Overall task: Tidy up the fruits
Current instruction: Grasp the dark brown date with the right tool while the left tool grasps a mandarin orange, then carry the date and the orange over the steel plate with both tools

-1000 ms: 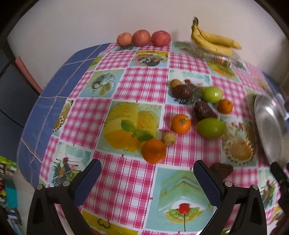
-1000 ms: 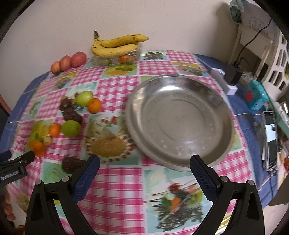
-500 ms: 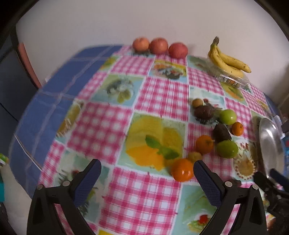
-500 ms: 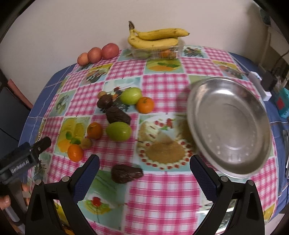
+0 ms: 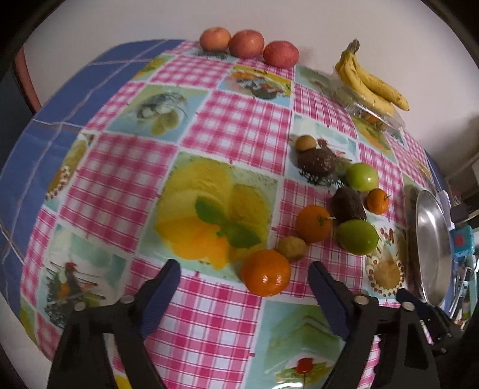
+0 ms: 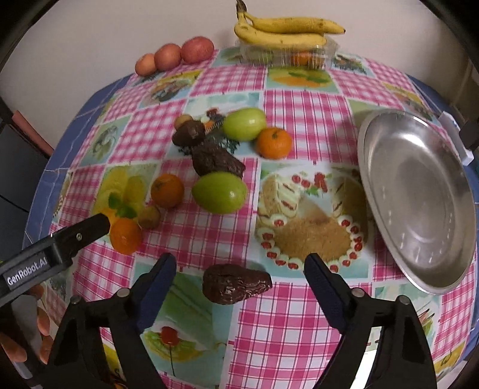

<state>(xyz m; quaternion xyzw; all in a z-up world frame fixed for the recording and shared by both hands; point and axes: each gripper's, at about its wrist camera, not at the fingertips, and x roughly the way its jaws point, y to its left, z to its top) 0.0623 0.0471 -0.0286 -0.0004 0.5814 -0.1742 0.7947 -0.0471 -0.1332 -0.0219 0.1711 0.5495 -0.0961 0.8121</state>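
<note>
- Task barely begun, by the look of it: steel plate (image 6: 419, 203) sits empty at the right of the table, no fruit in it.
- Loose fruit lies scattered mid-table: two green fruits, three oranges, dark brown wrinkled fruits, two small tan ones.
- Left gripper (image 5: 244, 276) jaws closing; nearest orange (image 5: 265, 276) sits between the tips, pads not yet touching, nothing gripped.
- Right gripper (image 6: 239, 269) jaws also closing around the dark wrinkled fruit (image 6: 236, 284), apart from both pads.
- Three apples (image 5: 247, 45) and a banana bunch (image 6: 284, 28) on a clear plastic box line the back wall, untouched.
- Left to do: essentially every loose fruit, likely into the plate.
</note>
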